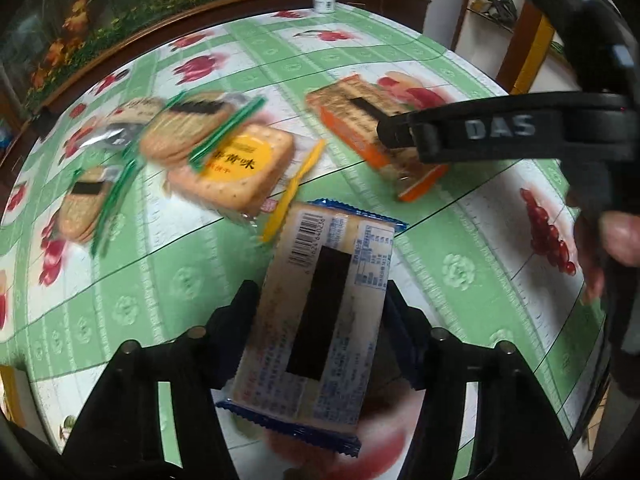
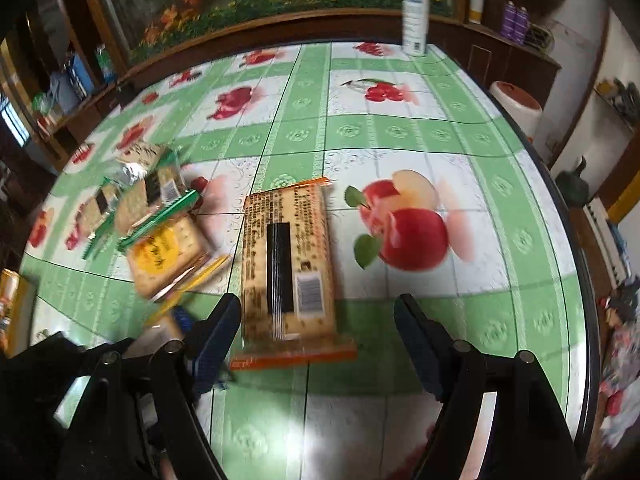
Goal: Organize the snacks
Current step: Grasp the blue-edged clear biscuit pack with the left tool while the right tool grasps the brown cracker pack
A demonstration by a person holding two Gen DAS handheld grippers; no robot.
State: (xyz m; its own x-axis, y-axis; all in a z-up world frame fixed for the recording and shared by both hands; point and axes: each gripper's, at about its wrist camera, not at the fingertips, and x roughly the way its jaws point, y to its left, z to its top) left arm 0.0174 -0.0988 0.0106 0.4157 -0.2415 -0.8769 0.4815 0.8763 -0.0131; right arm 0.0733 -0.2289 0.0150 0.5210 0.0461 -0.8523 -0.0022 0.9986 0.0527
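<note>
A blue-edged cracker packet (image 1: pixel 344 240) lies lengthwise between the fingers of my left gripper (image 1: pixel 320 292), barcode side up, just above the green fruit-print tablecloth (image 1: pixel 460 272). Both pads press on its long sides. An orange-edged cracker packet (image 2: pixel 288 240) lies flat on the cloth between the fingers of my right gripper (image 2: pixel 318 304). The jaws stand wide: the left finger is close to the packet's edge, while the right one is well clear of it. The left wrist view shows that same orange packet (image 1: pixel 348 108) under a black right-gripper finger (image 1: pixel 480 128).
To the left lies a heap of other snacks: a yellow-label cracker packet (image 1: pixel 236 168) (image 2: pixel 168 252) and green-edged biscuit packets (image 1: pixel 188 128) (image 2: pixel 140 200). A white bottle (image 2: pixel 416 16) stands at the table's far edge. A yellow box (image 2: pixel 12 308) sits at the left rim.
</note>
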